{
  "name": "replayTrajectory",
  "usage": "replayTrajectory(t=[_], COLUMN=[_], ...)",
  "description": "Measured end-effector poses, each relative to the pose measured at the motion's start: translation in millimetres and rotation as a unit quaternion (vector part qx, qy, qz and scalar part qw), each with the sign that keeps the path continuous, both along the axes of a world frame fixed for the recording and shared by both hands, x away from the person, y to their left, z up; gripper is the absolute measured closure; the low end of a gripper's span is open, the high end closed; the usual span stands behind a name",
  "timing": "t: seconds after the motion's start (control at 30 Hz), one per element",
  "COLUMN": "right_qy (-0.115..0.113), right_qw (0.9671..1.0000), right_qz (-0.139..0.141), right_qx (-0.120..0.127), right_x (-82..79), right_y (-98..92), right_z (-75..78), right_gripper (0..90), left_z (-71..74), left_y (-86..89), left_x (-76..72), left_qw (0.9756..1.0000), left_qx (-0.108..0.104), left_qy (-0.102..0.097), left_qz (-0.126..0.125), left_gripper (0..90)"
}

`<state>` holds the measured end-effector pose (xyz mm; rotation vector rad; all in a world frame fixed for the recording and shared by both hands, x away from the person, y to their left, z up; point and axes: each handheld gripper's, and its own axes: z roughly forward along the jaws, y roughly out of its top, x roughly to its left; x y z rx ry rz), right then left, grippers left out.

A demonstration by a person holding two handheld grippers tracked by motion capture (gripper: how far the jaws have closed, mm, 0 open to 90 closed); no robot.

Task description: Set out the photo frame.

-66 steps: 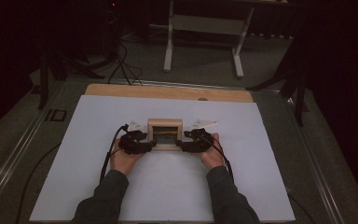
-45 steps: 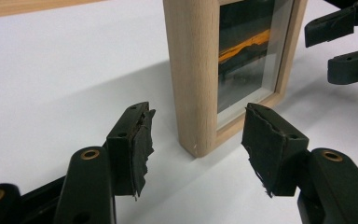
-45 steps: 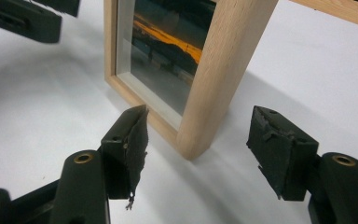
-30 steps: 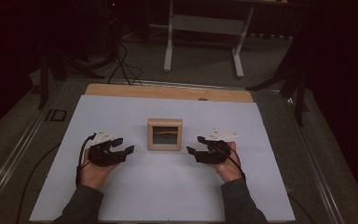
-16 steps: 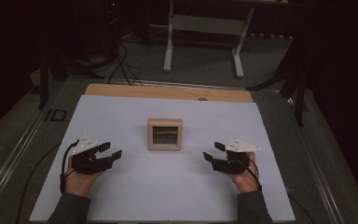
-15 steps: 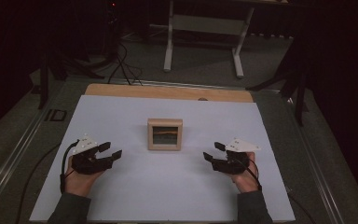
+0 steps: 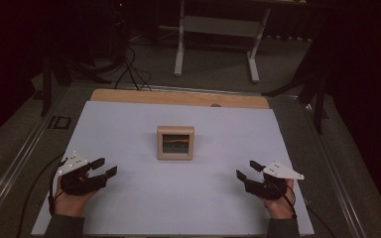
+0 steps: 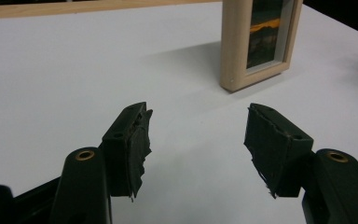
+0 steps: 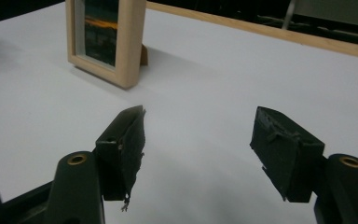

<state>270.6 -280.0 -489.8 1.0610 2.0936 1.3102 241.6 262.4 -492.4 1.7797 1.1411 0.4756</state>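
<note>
One wooden picture frame (image 7: 175,143) stands upright at the middle of the white table (image 7: 129,124), alone – nothing touches it. Two grippers, one per hand: the left gripper (image 7: 104,167) sits at the near left and the right gripper (image 7: 248,170) at the near right, both well apart from the frame, both with jaws spread wide and nothing between them. One tan wooden strip (image 7: 178,97) runs along the table's far edge – the left gripper view shows the frame (image 8: 256,42) ahead to the right, the right gripper view shows the frame (image 9: 105,39) ahead to the left.
</note>
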Motion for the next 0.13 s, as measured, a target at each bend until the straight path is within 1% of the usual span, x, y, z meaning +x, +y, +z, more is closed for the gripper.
replayTrajectory(t=[0.03,0.13], right_qy=[0.0,0.0], right_qw=[1.0,0.9999], right_qz=[-0.003,-0.012], right_qx=[0.0,0.003], right_x=[-1.9,-4.8], right_y=[-2.0,-7.2], right_z=[-1.1,-3.5], right_gripper=[33.4,32.9], left_z=[-0.8,-2.8], left_y=[1.4,5.0], left_x=[-1.5,-4.4], left_qw=[1.0,0.9999], left_qx=[-0.002,0.008], left_qy=[0.001,0.001], left_qz=[0.003,0.008], left_gripper=[39.8,39.8])
